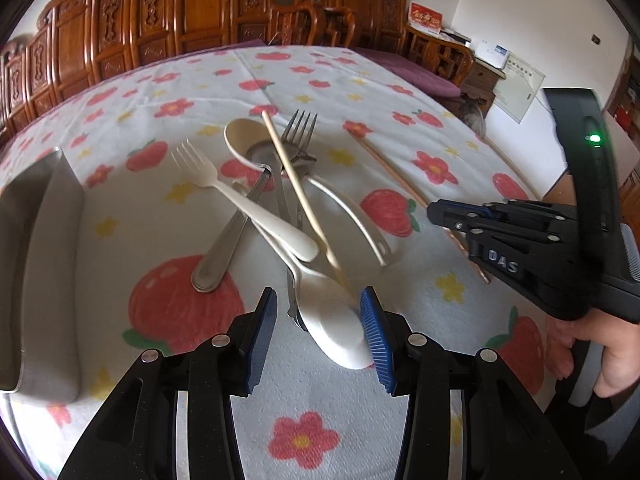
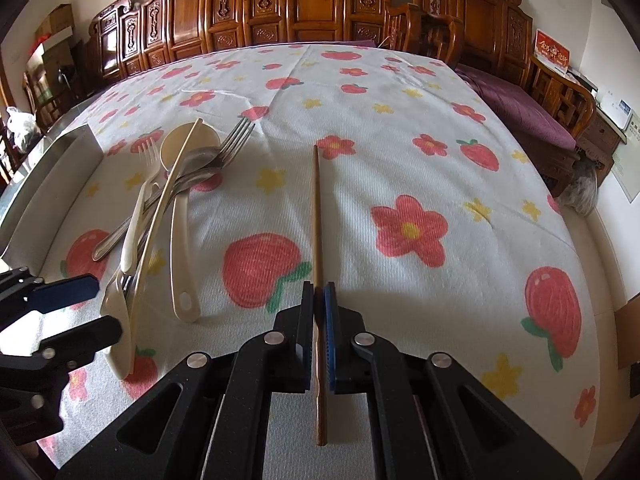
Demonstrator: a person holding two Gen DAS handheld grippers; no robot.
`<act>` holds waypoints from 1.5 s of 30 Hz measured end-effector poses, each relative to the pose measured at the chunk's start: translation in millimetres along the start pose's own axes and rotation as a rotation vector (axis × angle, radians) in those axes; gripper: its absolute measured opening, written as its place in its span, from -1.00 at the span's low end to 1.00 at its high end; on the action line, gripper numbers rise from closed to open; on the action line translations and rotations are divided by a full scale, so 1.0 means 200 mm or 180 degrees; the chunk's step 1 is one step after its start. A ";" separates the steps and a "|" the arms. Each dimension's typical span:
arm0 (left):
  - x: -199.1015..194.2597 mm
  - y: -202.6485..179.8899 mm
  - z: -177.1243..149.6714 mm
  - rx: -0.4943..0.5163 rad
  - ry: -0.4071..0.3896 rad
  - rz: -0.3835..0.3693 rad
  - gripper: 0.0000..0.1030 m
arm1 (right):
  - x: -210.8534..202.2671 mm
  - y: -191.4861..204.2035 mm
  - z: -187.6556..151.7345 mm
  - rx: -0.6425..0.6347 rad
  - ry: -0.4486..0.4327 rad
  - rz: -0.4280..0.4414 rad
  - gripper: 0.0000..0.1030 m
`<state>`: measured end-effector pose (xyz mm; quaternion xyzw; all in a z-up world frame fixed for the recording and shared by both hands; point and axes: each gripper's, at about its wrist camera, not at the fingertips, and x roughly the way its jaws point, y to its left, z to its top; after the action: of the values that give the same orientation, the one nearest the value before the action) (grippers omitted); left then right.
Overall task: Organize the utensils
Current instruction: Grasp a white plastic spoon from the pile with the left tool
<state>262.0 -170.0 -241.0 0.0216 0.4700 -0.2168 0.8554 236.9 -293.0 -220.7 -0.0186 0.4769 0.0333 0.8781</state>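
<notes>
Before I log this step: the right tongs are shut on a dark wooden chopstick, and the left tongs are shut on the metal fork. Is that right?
Not quite. The right tongs are shut on the dark wooden chopstick, as the right wrist view shows. But the left tongs stand open around the bowl of a cream spoon, not shut on the metal fork; the left wrist view shows this.

The left gripper (image 1: 318, 320) has glossy black linkage arms with round silver rivets and ribbed blue pads (image 1: 376, 340) on its fingers. The right gripper (image 2: 319, 320) is built the same way — black arms, silver rivets, blue ribbed pads. Seen from the left, its side bears raised letters "DAS", and its black handle (image 1: 588, 168) carries a small green light — a hand (image 1: 612, 356) wraps it
</notes>
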 end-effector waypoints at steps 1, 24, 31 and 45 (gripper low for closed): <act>0.01 0.00 0.00 -0.0029 0.0014 -0.0023 -0.19 | 0.00 0.00 0.00 0.0010 0.0001 0.0004 -0.88; -0.09 -0.05 -0.06 0.0003 0.0067 -0.0030 -0.74 | 0.00 0.01 0.01 0.0017 0.0011 0.0079 -0.88; -0.09 -0.06 -0.06 0.0035 0.0116 -0.0043 -0.90 | 0.00 0.01 0.01 0.0013 0.0011 0.0091 -0.88; -0.39 -0.11 0.01 0.0284 -0.0229 0.0052 -0.93 | -0.04 0.02 0.02 0.0015 -0.0089 0.0135 -0.88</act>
<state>217.6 -163.4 -172.8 0.0556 0.4286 -0.2312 0.8716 236.0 -288.5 -212.2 -0.0059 0.4649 0.0511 0.8839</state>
